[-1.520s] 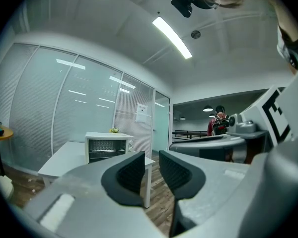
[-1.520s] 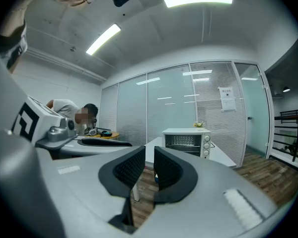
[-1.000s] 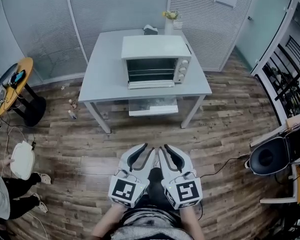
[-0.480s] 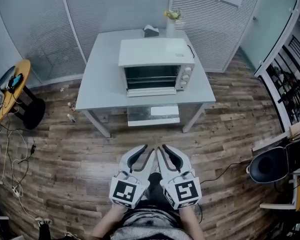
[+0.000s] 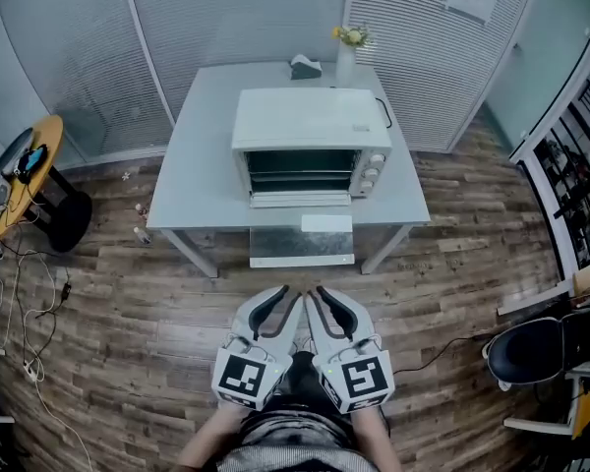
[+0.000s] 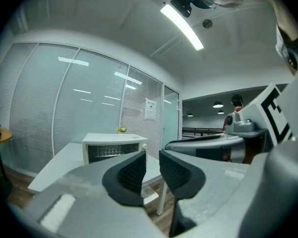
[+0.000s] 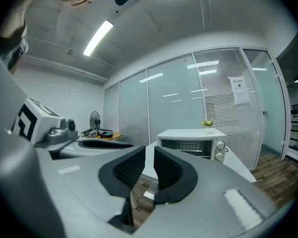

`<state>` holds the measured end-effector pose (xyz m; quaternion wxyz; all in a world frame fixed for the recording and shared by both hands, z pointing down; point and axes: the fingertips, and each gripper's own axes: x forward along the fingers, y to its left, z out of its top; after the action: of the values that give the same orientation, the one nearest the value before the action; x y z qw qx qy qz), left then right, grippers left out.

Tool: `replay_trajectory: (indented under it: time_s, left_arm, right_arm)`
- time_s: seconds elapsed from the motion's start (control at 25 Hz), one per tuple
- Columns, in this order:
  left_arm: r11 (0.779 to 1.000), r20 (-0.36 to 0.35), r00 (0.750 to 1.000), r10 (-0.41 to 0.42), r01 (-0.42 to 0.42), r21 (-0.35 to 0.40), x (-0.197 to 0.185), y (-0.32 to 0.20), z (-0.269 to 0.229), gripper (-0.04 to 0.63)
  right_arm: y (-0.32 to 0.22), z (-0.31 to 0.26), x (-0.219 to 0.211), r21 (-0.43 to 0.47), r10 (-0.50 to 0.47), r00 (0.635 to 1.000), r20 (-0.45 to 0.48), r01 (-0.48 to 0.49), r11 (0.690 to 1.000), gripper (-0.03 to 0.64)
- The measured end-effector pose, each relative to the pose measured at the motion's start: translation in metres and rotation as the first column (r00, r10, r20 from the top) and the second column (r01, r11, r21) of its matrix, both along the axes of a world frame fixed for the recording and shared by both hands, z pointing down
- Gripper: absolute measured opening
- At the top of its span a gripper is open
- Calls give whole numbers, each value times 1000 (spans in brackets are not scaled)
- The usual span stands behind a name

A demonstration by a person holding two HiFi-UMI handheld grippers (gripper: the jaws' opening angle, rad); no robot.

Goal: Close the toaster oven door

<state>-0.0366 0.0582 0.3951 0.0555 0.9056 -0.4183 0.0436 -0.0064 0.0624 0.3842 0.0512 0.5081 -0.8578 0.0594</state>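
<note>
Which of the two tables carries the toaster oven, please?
The large grey rectangular table straight ahead, not the small round yellow-topped table at the left.

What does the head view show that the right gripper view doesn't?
Only the head view shows the black chair and the cables on the wooden floor. Only the right gripper view shows the standing fan and the ceiling lights. Both show the white toaster oven, the table under it and the yellow flowers behind it.

left gripper [image 5: 281, 297]: white shell, black ribbed pads [image 6: 134, 172] | right gripper [image 5: 322, 297]: same | marker cubes [image 5: 244, 377]: black-and-white squares | top [image 5: 290, 433]: grey, mottled
</note>
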Motion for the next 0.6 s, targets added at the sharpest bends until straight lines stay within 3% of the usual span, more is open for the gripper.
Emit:
replay_trajectory:
  time_s: [0.6]
  left_arm:
    - [998,2,998,-57,57,30,56,-74,-19,83]
  right_arm:
    - [-77,-20,57,48,-76,997,18,75,996,55]
